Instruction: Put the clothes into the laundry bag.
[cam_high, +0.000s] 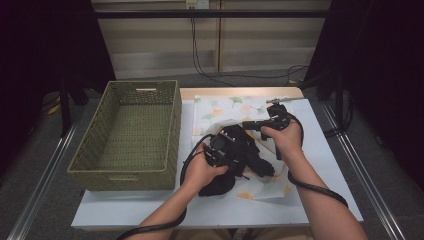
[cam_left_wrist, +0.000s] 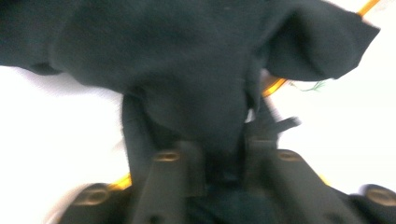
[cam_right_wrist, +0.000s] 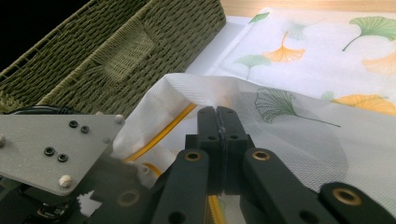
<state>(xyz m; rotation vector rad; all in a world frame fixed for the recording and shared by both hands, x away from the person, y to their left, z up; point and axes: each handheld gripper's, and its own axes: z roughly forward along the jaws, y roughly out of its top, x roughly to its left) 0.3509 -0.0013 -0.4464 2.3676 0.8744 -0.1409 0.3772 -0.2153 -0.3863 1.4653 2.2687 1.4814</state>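
High view: I hold the mesh laundry bag (cam_high: 220, 117) open with the right gripper (cam_high: 272, 120) and feed the black garment (cam_high: 250, 160) in; the woven basket (cam_high: 125, 132) at 9 o'clock holds nothing. Left gripper view: the left gripper (cam_left_wrist: 224, 158) jaws pinch the garment. Right gripper view: the jaws clamp the bag's rim; keep it raised.

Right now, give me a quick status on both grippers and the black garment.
Left gripper shut on black garment. Right gripper shut on mesh laundry bag edge. Wicker basket beside, nothing blocking.

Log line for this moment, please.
left gripper: shut on black garment | right gripper: shut on mesh bag edge | basket: empty, left
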